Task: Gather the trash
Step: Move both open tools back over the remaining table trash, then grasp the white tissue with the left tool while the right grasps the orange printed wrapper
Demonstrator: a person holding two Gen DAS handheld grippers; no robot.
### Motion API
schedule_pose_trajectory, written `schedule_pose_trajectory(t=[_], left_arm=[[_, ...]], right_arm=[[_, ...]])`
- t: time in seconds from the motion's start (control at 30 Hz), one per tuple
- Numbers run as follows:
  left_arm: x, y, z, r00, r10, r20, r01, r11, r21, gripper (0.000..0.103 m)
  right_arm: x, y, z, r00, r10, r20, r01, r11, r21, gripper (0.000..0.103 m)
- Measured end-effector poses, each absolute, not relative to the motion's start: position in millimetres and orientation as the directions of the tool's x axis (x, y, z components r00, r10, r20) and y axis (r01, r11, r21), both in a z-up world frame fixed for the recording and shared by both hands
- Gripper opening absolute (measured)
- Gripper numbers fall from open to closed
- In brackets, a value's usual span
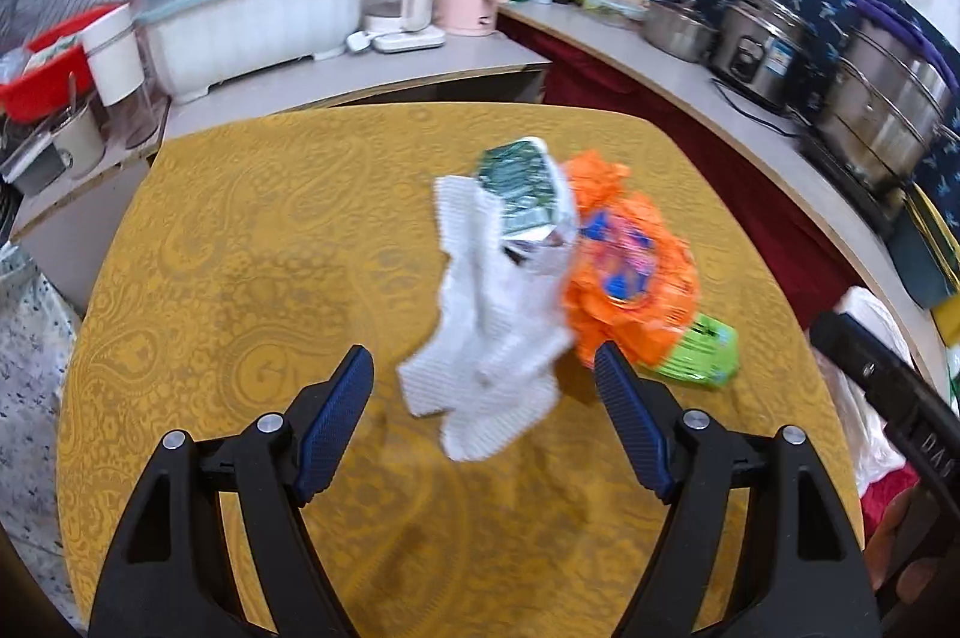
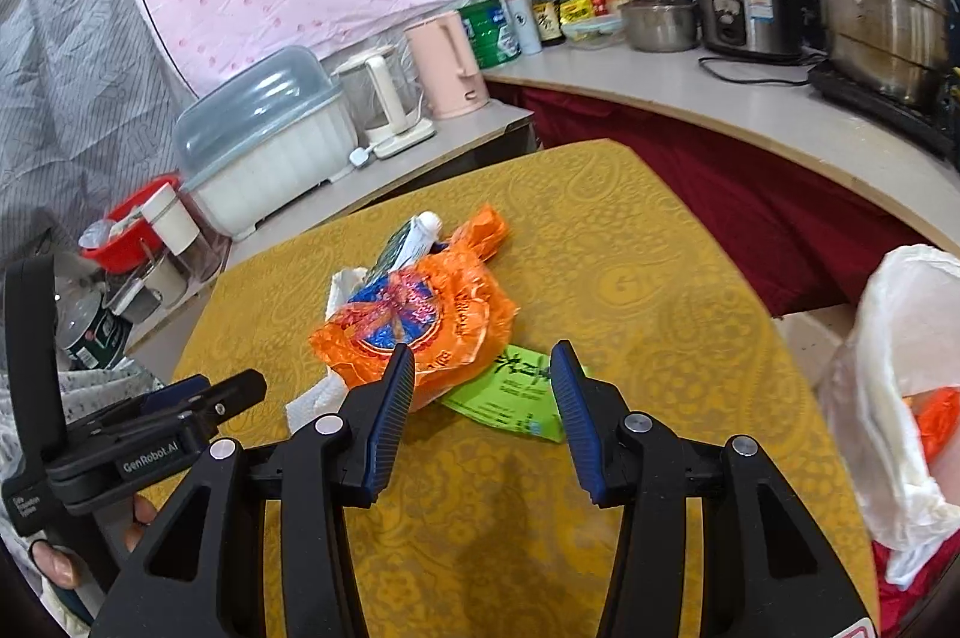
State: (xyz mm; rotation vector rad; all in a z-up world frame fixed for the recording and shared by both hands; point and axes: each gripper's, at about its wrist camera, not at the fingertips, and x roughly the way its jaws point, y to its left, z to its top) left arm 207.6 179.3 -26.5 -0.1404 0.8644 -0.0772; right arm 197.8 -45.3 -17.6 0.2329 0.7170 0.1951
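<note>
Left tool (image 1: 483,374) spread wide, nothing pinched, hovering over yellow counter (image 1: 240,230) w/ white tissue (image 1: 486,338) lying just ahead between its tips. Right tool (image 2: 483,368) also spread, narrower, empty, aimed at green packet (image 2: 516,392). Trash sits in one pile mid-counter: tissue, crushed carton (image 1: 522,194) on top of it, orange wrapper (image 2: 420,314) overlapping both the tissue and the packet. White bag (image 2: 900,398) at counter's right edge, something orange inside. Kettles, cookers on shelving behind.
</note>
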Motion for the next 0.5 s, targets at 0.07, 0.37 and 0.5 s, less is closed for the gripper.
schedule_pose_trajectory(t=[0.07,0.37,0.5], left_arm=[[215.6,183.7,-30.5,0.639,-0.131,-0.758,0.006,0.986,-0.165,0.073],[270.9,200.3,-55.6,0.603,-0.191,-0.775,0.005,0.972,-0.236,0.079],[292.3,195.7,-67.8,0.586,-0.208,-0.783,0.020,0.970,-0.243,0.078]], right_arm=[[209.4,-36.7,-25.8,0.728,0.260,-0.634,-0.098,0.955,0.280,0.046],[262.8,-18.2,-57.1,0.685,0.286,-0.670,-0.089,0.945,0.313,0.050],[280.1,-13.2,-69.5,0.664,0.299,-0.685,-0.100,0.944,0.314,0.050]])
